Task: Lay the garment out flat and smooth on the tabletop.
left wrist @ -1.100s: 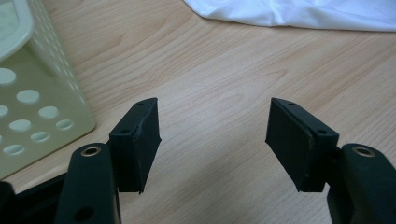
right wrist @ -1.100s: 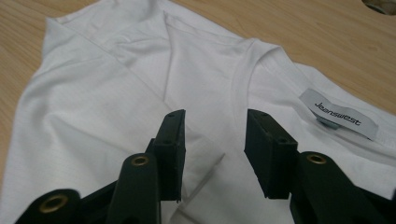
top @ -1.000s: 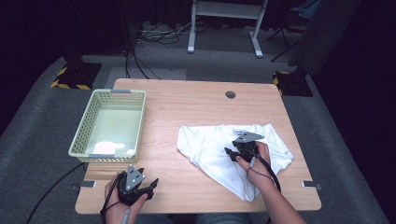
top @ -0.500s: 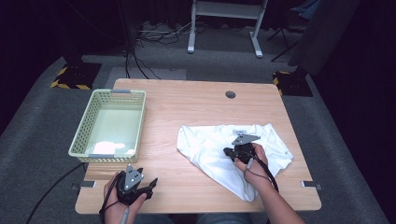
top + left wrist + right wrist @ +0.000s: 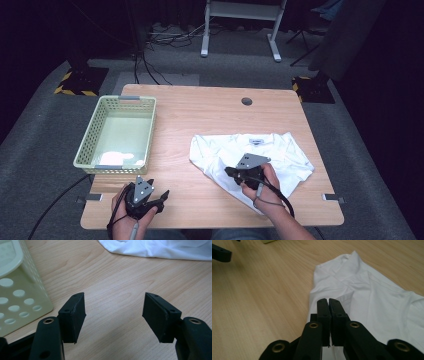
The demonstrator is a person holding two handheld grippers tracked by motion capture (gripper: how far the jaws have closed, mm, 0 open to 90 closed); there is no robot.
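A white T-shirt (image 5: 285, 150) lies crumpled on the right half of the wooden table (image 5: 200, 115). My right gripper (image 5: 228, 172) rests over its lower left part. In the right gripper view its jaws (image 5: 328, 301) are pressed together on a thin fold of the T-shirt (image 5: 374, 305) near the cloth's left edge. At the table's front left corner my left gripper (image 5: 163, 196) is held just above the bare wood, pointing right. Its jaws (image 5: 113, 312) stand wide apart with nothing between them, and the T-shirt's edge (image 5: 160, 248) lies farther ahead.
A pale green perforated basket (image 5: 90, 145) stands at the left of the table, with something white on its floor. Its corner (image 5: 15, 277) is close by the left gripper. A round cable hole (image 5: 246, 101) sits near the table's far edge.
My right gripper has closed its jaws and slid left and towards the person across the shirt. The left gripper has stayed put with its jaws open.
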